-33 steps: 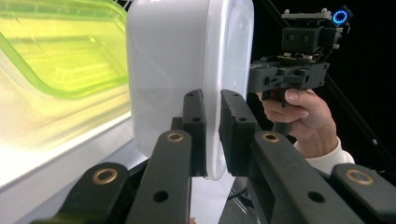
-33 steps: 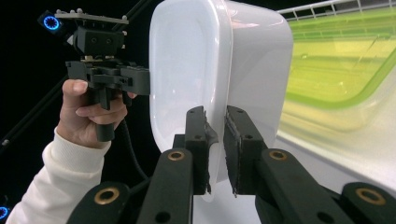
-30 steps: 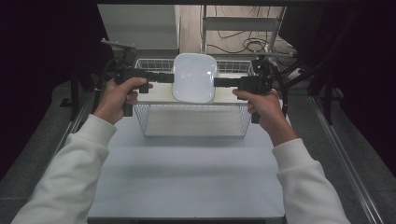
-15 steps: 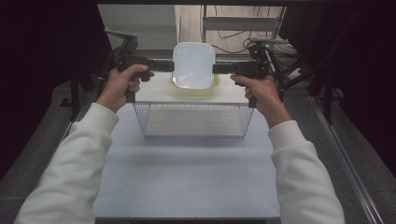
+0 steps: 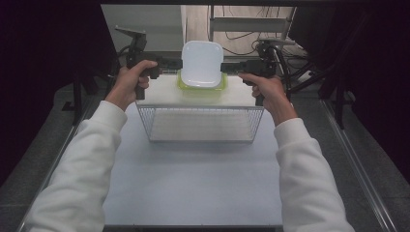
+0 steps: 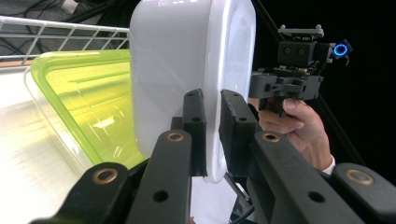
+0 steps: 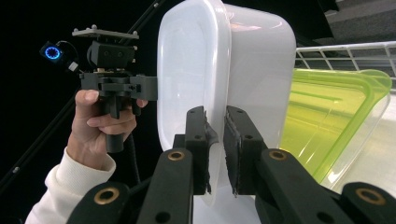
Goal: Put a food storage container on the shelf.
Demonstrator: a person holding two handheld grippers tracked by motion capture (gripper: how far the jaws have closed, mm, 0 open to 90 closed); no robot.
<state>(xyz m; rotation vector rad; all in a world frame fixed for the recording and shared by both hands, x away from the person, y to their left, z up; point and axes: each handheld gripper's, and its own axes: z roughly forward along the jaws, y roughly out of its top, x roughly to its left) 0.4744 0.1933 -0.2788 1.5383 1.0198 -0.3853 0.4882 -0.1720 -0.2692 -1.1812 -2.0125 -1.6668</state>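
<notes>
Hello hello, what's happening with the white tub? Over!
Both grippers, left and right, shut on white tub rim. Held above green-rimmed container. Nothing blocking.

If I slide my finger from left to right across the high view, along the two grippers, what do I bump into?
Left hand → left gripper → white tub → right gripper → right hand.

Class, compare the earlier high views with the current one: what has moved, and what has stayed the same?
Both grippers carried the white container away from the person, past the wire basket, over the green-rimmed lid. Left gripper and right gripper still clamp its rim; the basket stayed put.
</notes>
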